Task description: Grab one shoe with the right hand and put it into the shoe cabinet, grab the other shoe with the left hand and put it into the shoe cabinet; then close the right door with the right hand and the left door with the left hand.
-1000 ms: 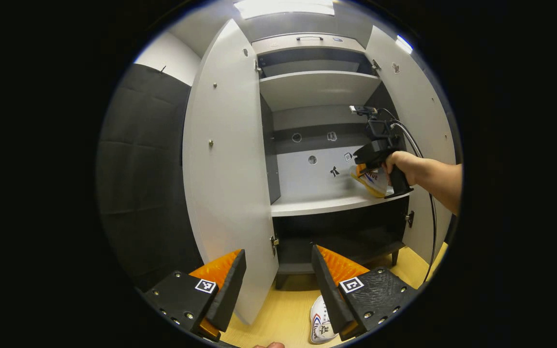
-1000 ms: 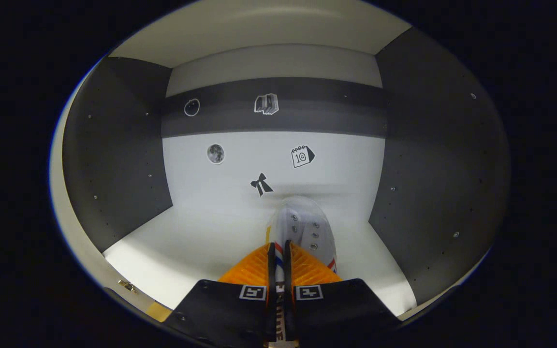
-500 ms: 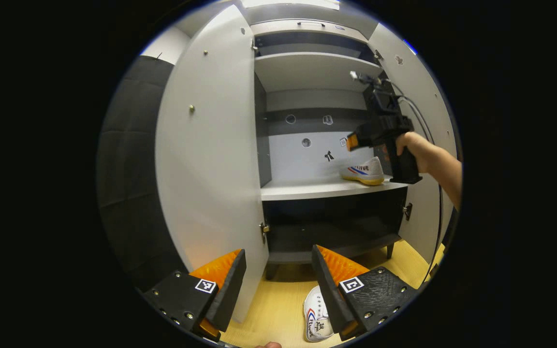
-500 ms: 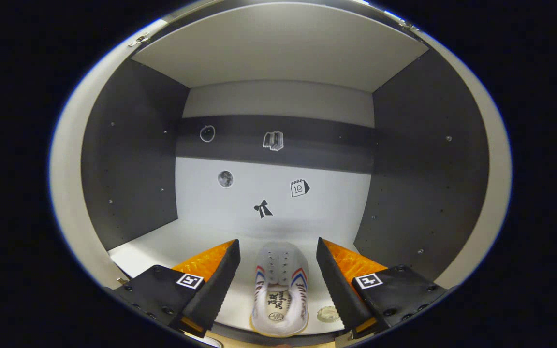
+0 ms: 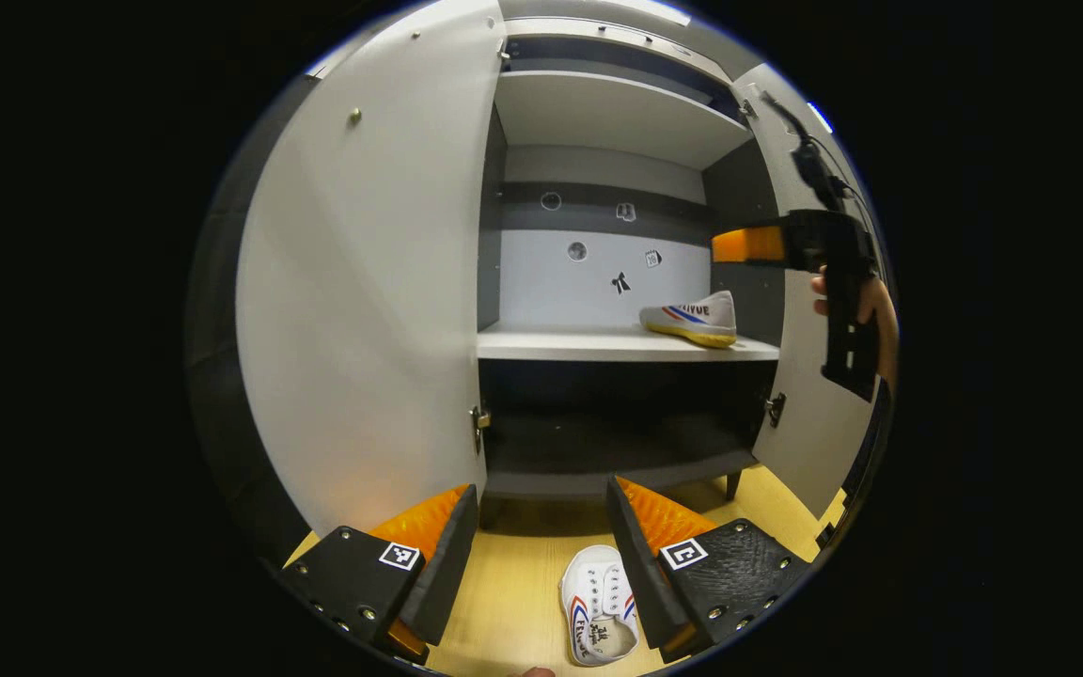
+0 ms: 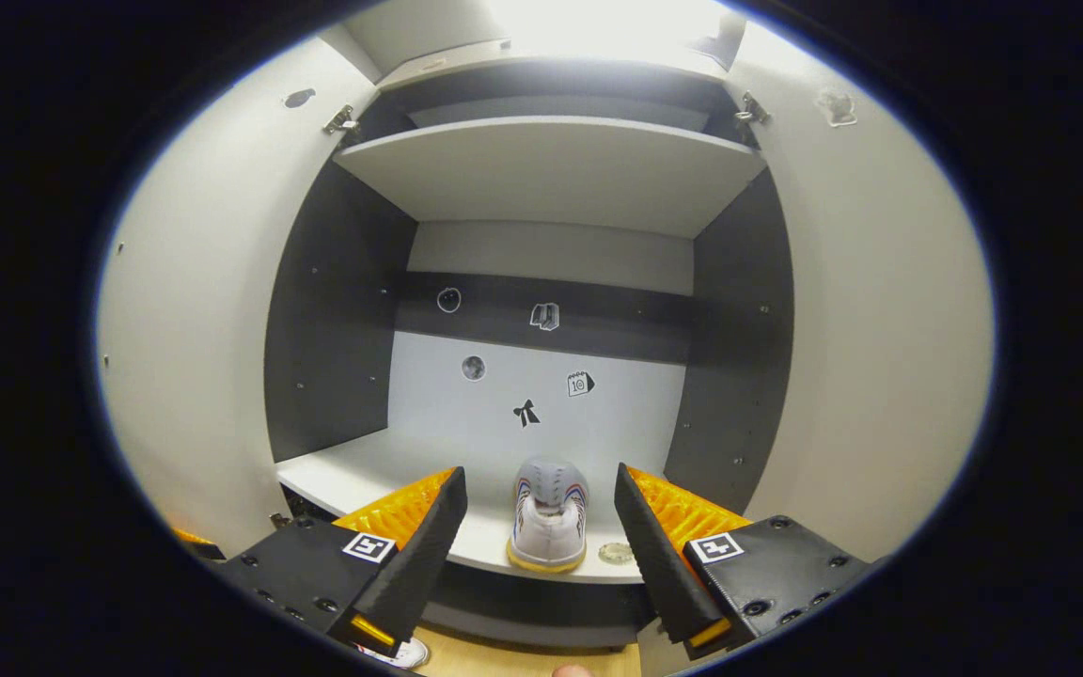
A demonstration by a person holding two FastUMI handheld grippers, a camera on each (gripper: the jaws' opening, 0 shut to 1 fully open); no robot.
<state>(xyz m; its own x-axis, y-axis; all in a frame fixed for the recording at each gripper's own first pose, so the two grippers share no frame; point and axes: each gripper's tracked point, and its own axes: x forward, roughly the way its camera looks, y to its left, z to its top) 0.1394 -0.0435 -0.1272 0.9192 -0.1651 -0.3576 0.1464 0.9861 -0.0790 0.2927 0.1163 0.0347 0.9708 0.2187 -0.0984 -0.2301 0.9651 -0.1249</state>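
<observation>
A white shoe with red and blue stripes and a yellow sole (image 6: pixel 547 531) rests on the cabinet's middle shelf (image 6: pixel 363 470), toe toward the back wall. My right gripper (image 6: pixel 540 478) is open just in front of the shelf edge, with the shoe beyond its fingers and free of them. In the left gripper view the same shoe (image 5: pixel 692 320) lies at the shelf's right end, and the right gripper (image 5: pixel 753 244) hangs above it in a hand (image 5: pixel 866 301). The other white shoe (image 5: pixel 600 611) lies on the yellow floor, partly behind the right finger of my open left gripper (image 5: pixel 541 541).
Both cabinet doors stand wide open: the left door (image 5: pixel 363 310) and the right door (image 5: pixel 814 423). An upper shelf (image 5: pixel 598 113) and a dark lower compartment (image 5: pixel 617 432) frame the middle shelf. A small round disc (image 6: pixel 615 553) lies on the shelf near the shoe.
The right gripper opened, let go of the shoe on the shelf and drew back out of the cabinet. The left gripper dropped lower toward the shoe on the floor.
</observation>
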